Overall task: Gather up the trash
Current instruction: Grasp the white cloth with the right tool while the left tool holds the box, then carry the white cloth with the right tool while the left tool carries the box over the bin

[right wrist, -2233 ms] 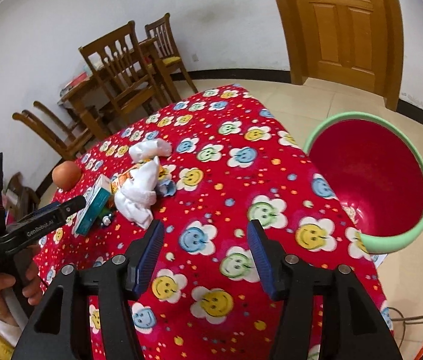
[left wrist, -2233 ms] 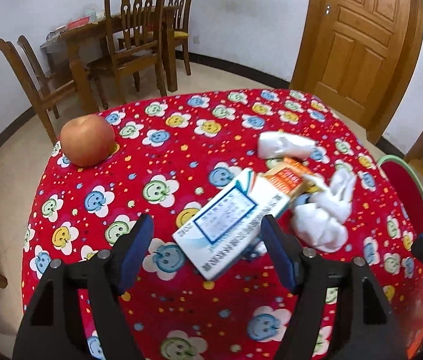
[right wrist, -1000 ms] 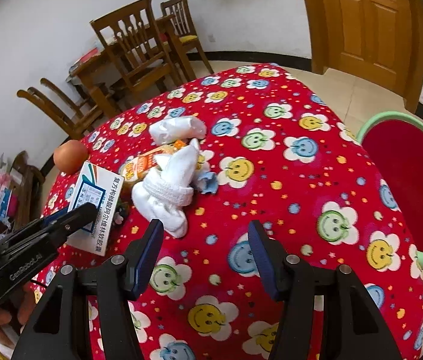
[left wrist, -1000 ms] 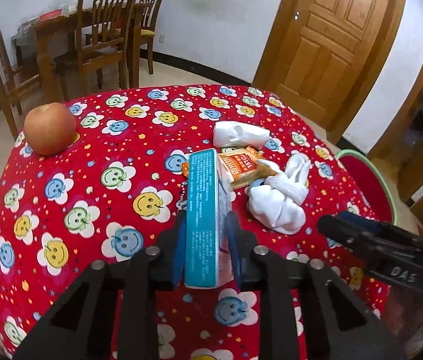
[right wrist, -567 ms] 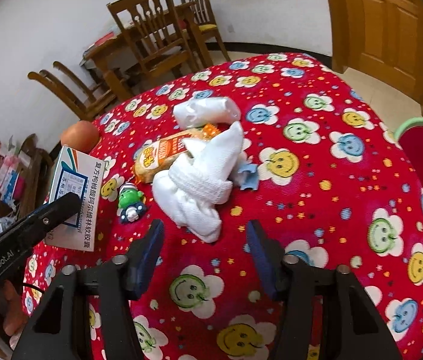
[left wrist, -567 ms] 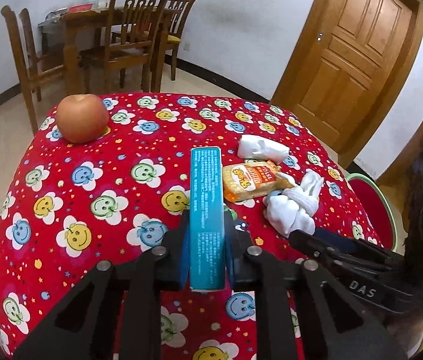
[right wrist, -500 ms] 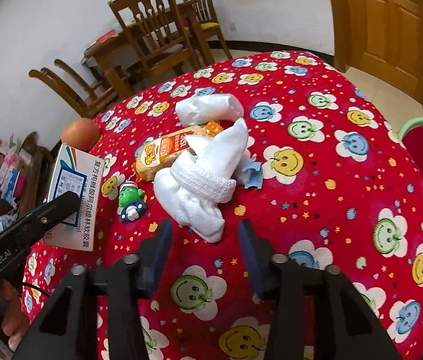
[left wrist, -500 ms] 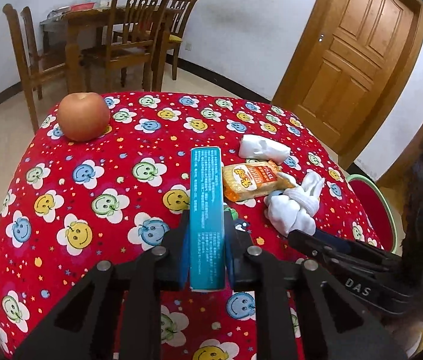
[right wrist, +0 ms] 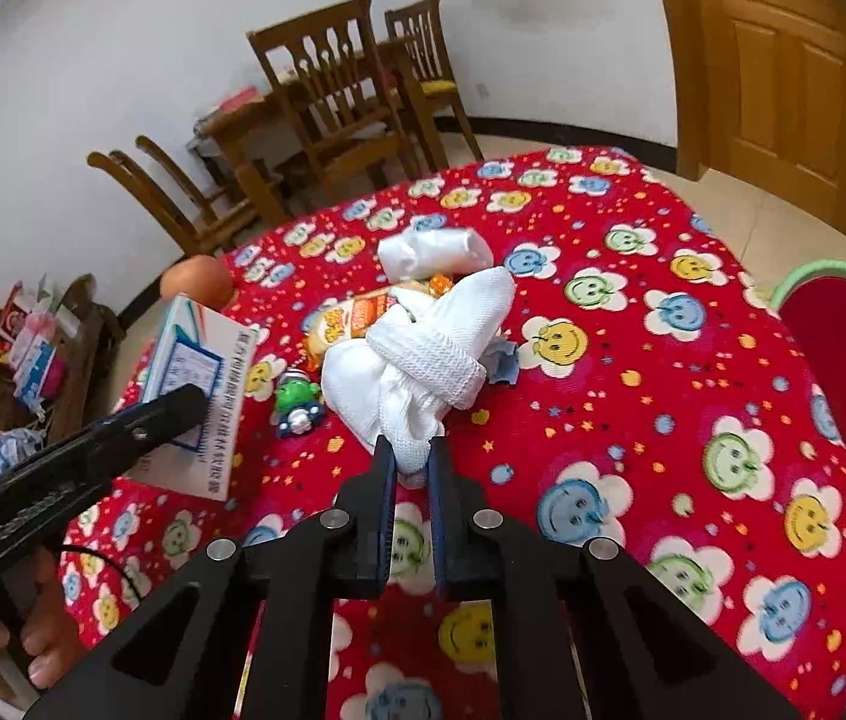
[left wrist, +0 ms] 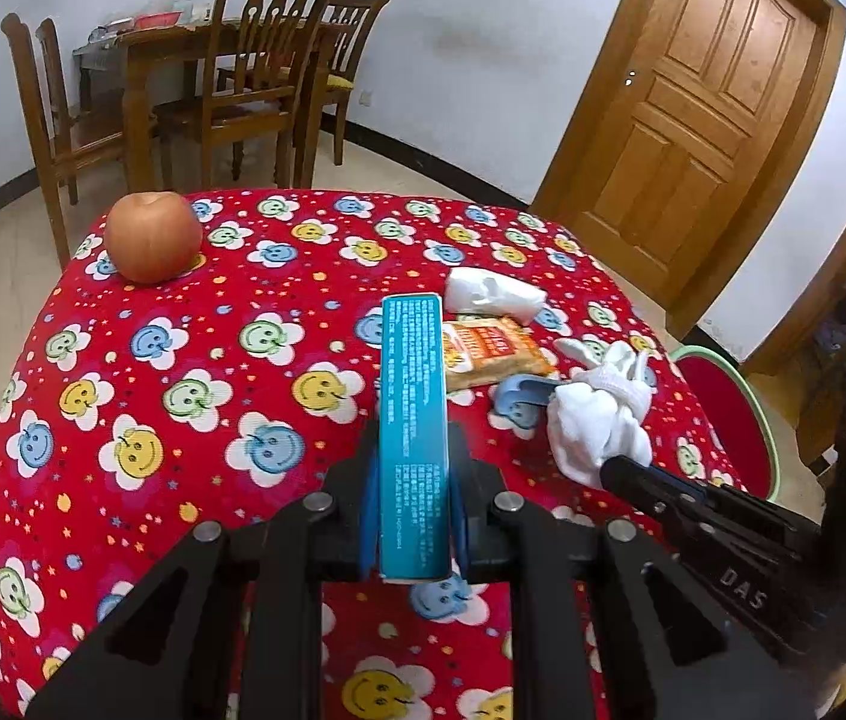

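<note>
My left gripper (left wrist: 414,462) is shut on a blue-and-white carton box (left wrist: 412,432), held on edge above the red smiley tablecloth (left wrist: 183,396). In the right wrist view the same box (right wrist: 198,402) shows at the left with the left gripper across it. My right gripper (right wrist: 411,459) is shut on the near end of a knotted white cloth bundle (right wrist: 423,360), seen also as the cloth bundle (left wrist: 597,414) in the left wrist view. An orange snack packet (left wrist: 492,351), a crumpled white wrapper (left wrist: 492,294) and a small blue piece (left wrist: 519,399) lie nearby.
An apple (left wrist: 153,237) sits at the table's far left. A small green toy figure (right wrist: 297,405) lies beside the bundle. A red bin with a green rim (right wrist: 843,408) stands off the table's right edge. Wooden chairs (left wrist: 267,72) and a door (left wrist: 705,114) are behind.
My right gripper has moved forward to the white bundle and its jaws have gone from wide apart to shut on it. The left gripper keeps the box, nearly still.
</note>
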A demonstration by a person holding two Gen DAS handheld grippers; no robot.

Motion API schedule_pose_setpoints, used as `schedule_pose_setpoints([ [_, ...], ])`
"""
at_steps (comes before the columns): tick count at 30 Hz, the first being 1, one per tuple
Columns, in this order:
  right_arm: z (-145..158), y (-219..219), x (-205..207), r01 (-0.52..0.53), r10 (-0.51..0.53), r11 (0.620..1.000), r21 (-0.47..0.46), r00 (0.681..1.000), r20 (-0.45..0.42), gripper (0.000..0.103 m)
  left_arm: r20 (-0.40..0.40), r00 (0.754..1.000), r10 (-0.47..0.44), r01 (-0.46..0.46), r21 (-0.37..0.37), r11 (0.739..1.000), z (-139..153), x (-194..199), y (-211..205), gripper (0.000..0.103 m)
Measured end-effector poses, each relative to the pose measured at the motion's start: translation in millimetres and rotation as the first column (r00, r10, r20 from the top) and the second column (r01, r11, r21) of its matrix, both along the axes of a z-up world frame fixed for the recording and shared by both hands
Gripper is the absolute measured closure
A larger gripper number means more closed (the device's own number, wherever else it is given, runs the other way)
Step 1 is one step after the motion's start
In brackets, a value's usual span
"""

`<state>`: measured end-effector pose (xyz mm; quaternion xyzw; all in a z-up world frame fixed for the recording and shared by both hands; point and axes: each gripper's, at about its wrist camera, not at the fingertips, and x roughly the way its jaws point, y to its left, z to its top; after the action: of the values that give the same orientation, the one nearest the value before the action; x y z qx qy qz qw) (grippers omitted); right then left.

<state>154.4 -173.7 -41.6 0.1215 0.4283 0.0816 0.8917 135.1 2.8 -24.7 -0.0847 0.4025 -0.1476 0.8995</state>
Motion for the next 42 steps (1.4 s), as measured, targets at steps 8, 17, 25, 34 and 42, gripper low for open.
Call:
schedule_pose_setpoints([
  [8,22.8,-26.8,-36.4,0.063,-0.065,0.997,0.04,0.997,0.049,0.093,0.006,0.999,-0.039,0.039,-0.018,0.999,7.6,-15.3,-21.5,0.085],
  [17,32.3,-63.2,-66.2,0.152,-0.155,0.987,0.046,0.985,0.071,0.093,0.009,0.994,-0.107,0.107,-0.046,0.993,17.3,-28.6,-53.4,0.085],
  [25,38.0,-92.3,-83.7,0.241,-0.245,0.969,0.054,0.966,0.085,0.093,-0.001,0.982,-0.187,0.187,-0.063,0.98,21.4,-30.4,-88.5,0.085],
  [34,44.7,-127.2,-106.2,0.336,-0.34,0.94,0.056,0.933,0.115,0.093,0.01,0.957,-0.289,0.289,-0.044,0.956,31.0,-30.2,-135.0,0.085],
  [42,46.0,-165.3,-116.9,0.415,-0.419,0.908,0.058,0.9,0.124,0.093,0.018,0.943,-0.332,0.332,-0.035,0.943,35.4,-24.8,-171.9,0.085],
])
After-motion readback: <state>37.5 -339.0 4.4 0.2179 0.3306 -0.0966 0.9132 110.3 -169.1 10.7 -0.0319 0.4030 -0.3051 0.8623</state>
